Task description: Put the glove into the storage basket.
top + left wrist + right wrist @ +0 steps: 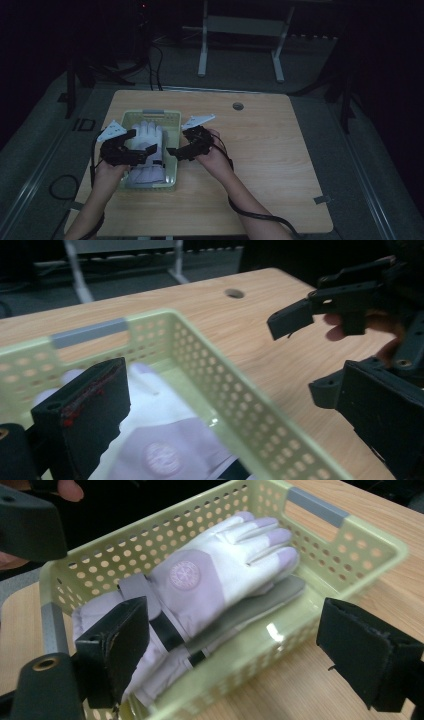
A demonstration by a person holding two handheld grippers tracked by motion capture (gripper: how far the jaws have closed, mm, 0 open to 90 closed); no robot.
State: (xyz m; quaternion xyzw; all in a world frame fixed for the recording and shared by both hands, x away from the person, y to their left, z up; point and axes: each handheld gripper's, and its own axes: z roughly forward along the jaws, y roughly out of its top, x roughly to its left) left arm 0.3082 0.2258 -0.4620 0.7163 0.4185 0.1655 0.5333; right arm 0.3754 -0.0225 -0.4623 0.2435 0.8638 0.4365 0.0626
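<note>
So the gloves (210, 585) are lying stacked in the pale green basket (170, 120), fingertips toward its grey-handled far end, cuffs at the near end. Both grippers hang right at the basket: the left gripper (142, 150) is over its near-left part, above the cuffs, and the right gripper (175, 151) sits at its right wall, roughly half in, half out.

Both are spread wide open with nothing held. My guess is they're going for the top glove. If so, I'd pinch the thick cuff rather than the floppy finger end, and I'd want that right one fully inside the wall first, since its fingers (367, 652) straddle the rim right now and could clamp plastic instead of fabric. Lifting slowly seems smart too, so the lower glove doesn't drag along.

The right gripper view is the useful one here: it shows there are two gloves, a white-and-lilac one with a round badge on top of a greyer one, plus the dark wrist strap. From the high view it's just a pale blob. The left gripper view mostly gives you the basket's perforated wall up close, the right gripper (320, 352) beyond it, and the wooden surface (260, 340) with its cable hole.
</note>
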